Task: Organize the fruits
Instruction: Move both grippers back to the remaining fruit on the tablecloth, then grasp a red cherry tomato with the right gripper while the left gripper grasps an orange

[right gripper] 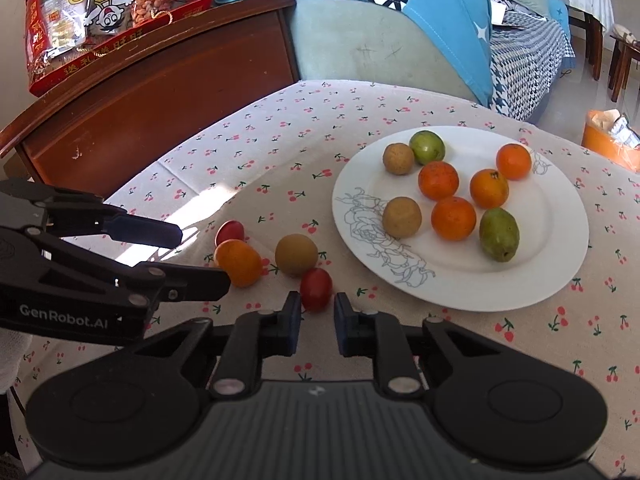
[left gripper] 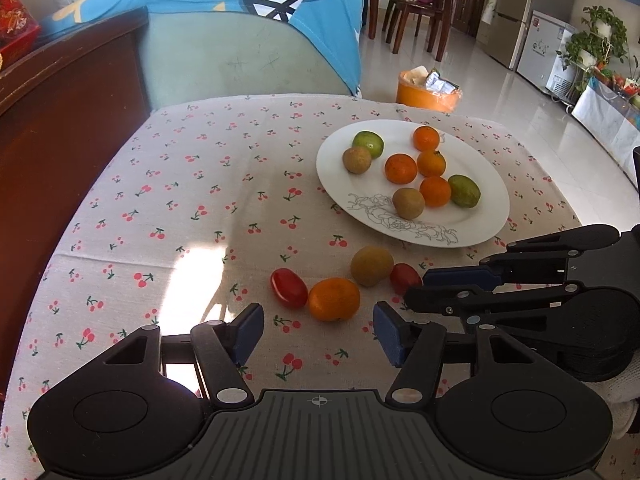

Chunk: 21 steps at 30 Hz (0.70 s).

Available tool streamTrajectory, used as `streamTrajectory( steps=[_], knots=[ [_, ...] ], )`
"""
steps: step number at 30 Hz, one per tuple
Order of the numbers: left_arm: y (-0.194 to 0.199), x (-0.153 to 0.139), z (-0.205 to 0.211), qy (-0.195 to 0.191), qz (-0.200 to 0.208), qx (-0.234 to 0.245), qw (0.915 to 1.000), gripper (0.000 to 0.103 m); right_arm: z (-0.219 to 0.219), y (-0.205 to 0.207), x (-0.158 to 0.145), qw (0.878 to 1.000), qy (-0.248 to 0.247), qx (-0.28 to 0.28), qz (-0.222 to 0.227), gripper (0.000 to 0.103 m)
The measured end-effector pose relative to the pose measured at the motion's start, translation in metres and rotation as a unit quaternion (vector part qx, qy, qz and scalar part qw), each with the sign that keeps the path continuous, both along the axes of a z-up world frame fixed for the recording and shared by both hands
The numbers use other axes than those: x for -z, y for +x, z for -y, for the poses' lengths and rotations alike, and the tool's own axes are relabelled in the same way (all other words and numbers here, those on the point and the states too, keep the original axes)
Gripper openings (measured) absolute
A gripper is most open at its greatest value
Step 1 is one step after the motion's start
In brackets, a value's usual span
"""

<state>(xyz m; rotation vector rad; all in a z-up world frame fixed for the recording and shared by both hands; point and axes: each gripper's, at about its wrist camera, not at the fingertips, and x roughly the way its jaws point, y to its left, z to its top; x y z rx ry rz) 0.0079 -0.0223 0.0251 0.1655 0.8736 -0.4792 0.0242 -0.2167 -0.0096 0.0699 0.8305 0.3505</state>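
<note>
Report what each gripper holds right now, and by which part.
Nothing is held. The left gripper stands open before the orange; the right gripper's fingers flank the red tomato without gripping it.

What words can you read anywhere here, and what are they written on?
"GenRobot.AI": white letters on the side of the left gripper.
"桃" over another character that looks like "酥", unsure: yellow label on the red snack pack.
Large yellow characters along the pack's top and gold ones along its front edge: too warped to read.
Fridge stickers: too small to read.
Plate: flower drawing only, no words.
</note>
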Motion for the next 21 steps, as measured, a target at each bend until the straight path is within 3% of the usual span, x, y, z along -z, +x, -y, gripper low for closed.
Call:
streamTrajectory(
  steps=[6, 15, 21],
  knots=[
    [-0.002, 0.004, 0.005, -0.018, 0.003, 0.006, 0.9998, 0.050, 0.009, -0.004, 0.000, 1.000, 0.004, 0.006, -0.003, 0.017],
    [0.001, 0.011, 0.015, 0.002, 0.018, 0.008, 0.9998, 0.050, 0.013, -0.004, -0.003, 1.000, 0.027, 0.008, 0.010, 0.022],
    [0.004, 0.020, 0.017, 0.010, 0.019, 0.010, 0.9997, 0.043, 0.008, -0.002, -0.003, 1.000, 0.025, 0.004, 0.016, 0.023]
  ],
)
